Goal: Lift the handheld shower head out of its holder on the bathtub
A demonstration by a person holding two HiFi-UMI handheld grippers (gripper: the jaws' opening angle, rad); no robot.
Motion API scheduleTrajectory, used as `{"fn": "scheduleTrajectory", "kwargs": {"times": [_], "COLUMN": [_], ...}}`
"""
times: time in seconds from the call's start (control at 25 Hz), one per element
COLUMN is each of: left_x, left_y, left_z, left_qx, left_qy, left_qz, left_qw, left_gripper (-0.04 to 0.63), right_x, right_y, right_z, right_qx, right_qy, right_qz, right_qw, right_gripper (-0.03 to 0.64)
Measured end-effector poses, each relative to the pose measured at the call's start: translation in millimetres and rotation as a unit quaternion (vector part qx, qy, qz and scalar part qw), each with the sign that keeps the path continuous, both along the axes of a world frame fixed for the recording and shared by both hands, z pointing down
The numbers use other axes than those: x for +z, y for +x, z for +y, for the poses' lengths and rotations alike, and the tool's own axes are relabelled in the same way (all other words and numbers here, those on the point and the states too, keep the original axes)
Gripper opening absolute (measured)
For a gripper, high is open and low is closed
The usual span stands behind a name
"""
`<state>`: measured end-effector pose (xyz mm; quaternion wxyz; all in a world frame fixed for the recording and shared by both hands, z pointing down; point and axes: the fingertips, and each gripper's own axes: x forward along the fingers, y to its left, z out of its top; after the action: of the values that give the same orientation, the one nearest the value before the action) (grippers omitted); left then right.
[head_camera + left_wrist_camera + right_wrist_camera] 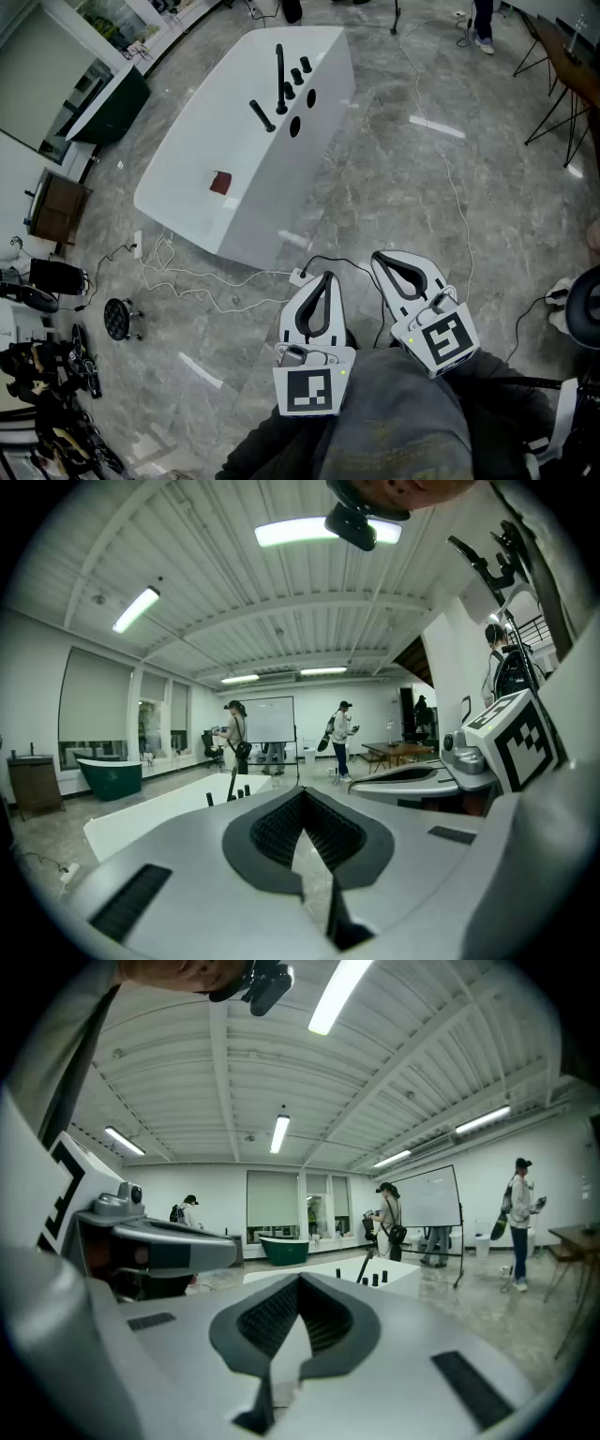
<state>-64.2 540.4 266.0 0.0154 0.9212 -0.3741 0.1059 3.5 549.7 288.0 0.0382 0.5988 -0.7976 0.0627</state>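
The white bathtub (197,202) stands on the grey floor a few steps ahead of me. On its far rim the black handheld shower head (279,64) stands upright in its holder, with a black spout (262,114) and knobs (302,71) beside it. My left gripper (326,276) and right gripper (380,257) are held close to my body, both shut and empty, well short of the tub. The left gripper view shows the tub (150,813) and shower head (232,782) past the jaws (302,794). In the right gripper view the shower head (367,1264) rises beyond the jaws (300,1279).
White cables (202,281) lie on the floor between me and the tub. A small red object (220,183) lies inside the tub. A dark green tub (114,105) stands at the left, a table and chairs (562,66) at the right. Several people stand far off (234,733).
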Motion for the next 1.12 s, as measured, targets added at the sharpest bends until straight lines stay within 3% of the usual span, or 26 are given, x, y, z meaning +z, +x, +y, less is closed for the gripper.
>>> {"fn": "scheduleTrajectory", "kwargs": {"times": [0.72, 0.84, 1.12], "left_x": [14, 18, 36], "left_y": [80, 81, 68], "left_z": [28, 27, -8], "left_qx": [-0.017, -0.026, -0.049], "left_qy": [-0.012, -0.020, -0.033], "left_qz": [-0.015, -0.025, -0.021], "left_qw": [0.9997, 0.9992, 0.9980], "left_gripper": [0.003, 0.005, 0.003], "right_x": [7, 17, 40], "right_y": [81, 85, 76], "right_z": [19, 14, -21], "right_qx": [-0.019, -0.024, -0.036], "right_qy": [-0.003, -0.017, -0.042], "right_qz": [-0.031, -0.056, -0.048], "right_qw": [0.999, 0.998, 0.997], "right_gripper": [0.005, 0.005, 0.005]}}
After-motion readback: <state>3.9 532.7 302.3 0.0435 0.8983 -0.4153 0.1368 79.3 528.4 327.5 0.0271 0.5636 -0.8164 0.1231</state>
